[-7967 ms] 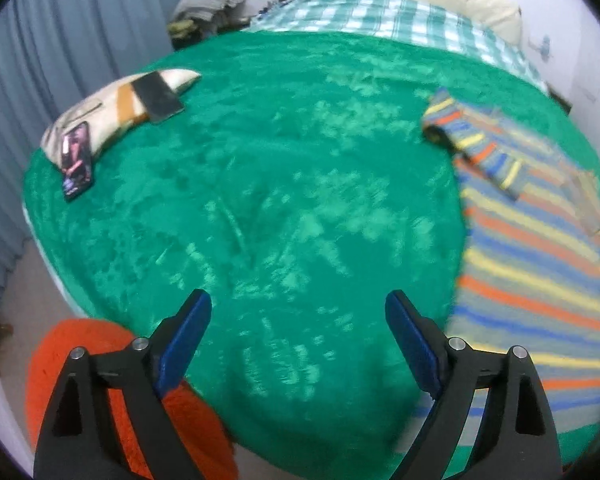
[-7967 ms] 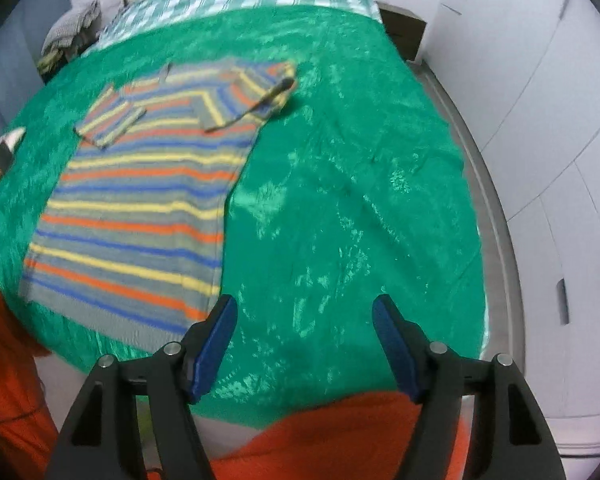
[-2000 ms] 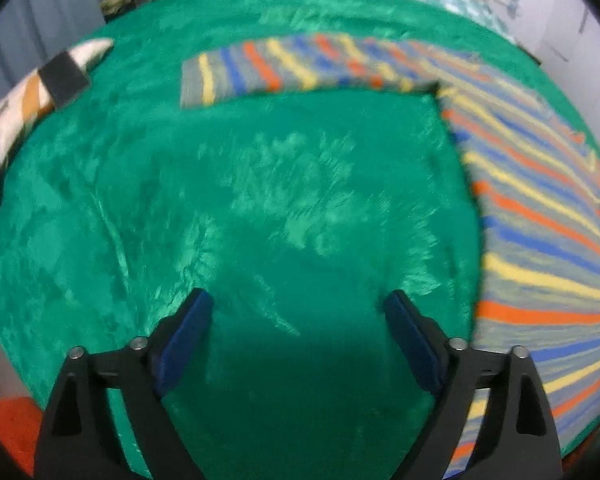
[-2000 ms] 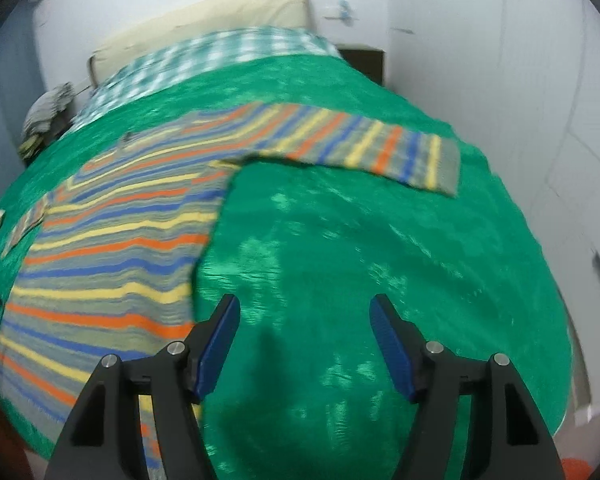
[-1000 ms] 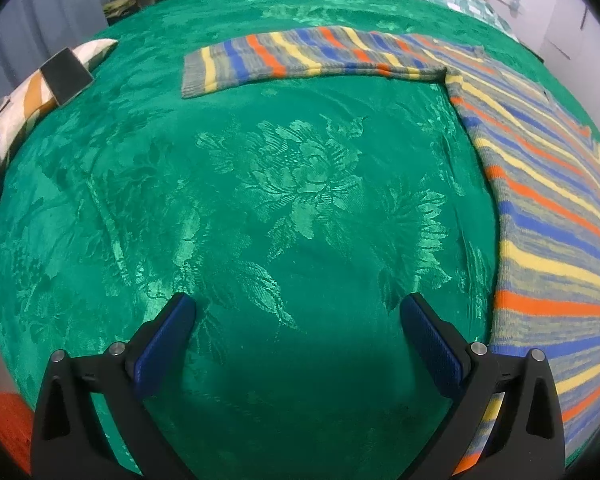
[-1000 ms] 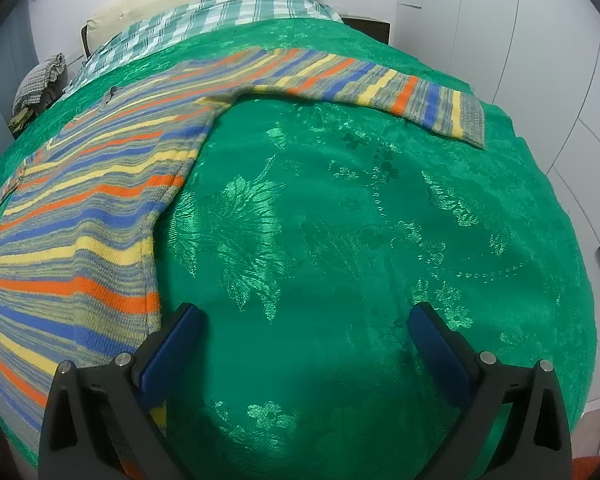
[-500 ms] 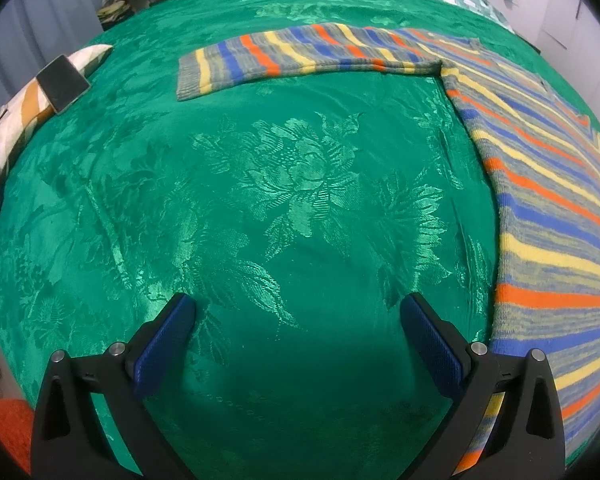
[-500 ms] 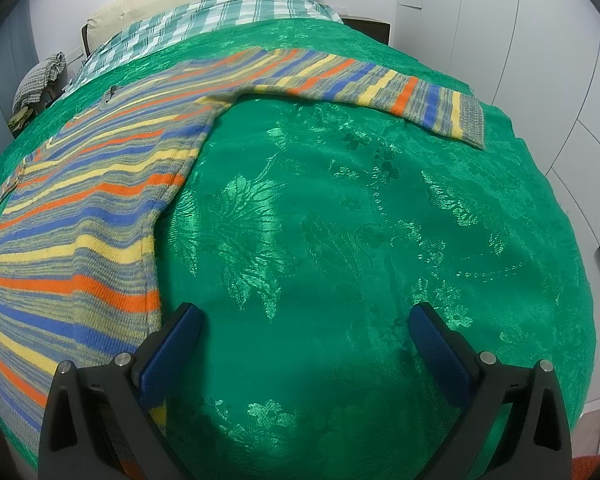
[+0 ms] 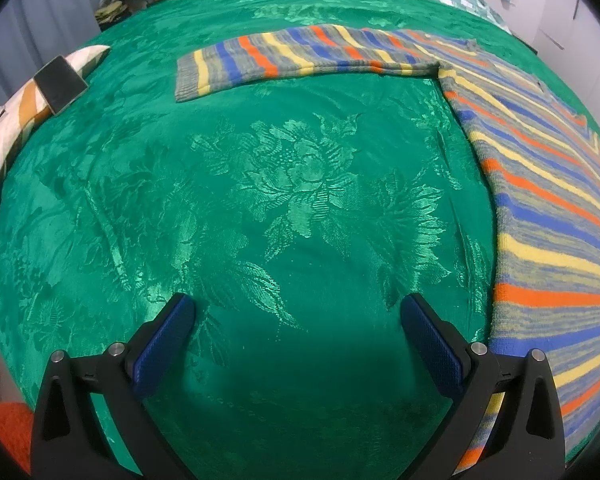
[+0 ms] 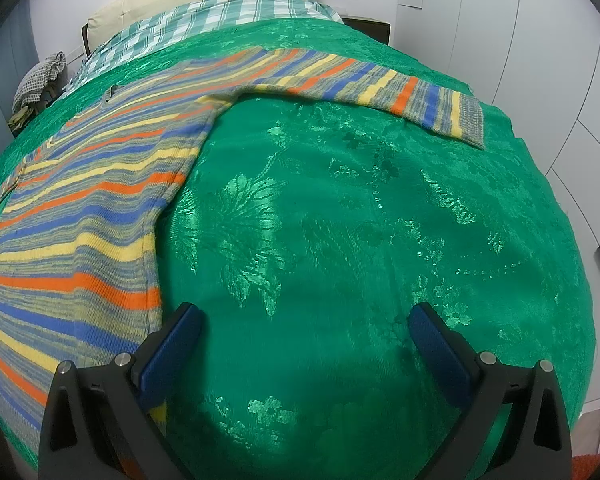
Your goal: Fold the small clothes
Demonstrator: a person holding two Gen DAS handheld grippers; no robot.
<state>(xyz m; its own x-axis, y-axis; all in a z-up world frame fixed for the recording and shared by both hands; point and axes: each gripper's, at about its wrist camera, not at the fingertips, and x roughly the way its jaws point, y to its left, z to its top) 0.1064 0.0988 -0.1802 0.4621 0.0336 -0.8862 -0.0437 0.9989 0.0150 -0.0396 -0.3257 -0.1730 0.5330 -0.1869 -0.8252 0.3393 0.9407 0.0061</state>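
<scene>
Striped sweater [image 9: 548, 184] lies flat on the bed's green bedspread [image 9: 292, 200], both sleeves spread out sideways. Left claw [image 9: 296, 320]: fingers wide apart, empty, over bare bedspread just left of the sweater's body. Right claw [image 10: 304, 328]: fingers wide apart, empty, over bedspread at the sweater's right edge. A phone [image 9: 60, 84] rests on a pillow [image 9: 28, 108] at far left.
</scene>
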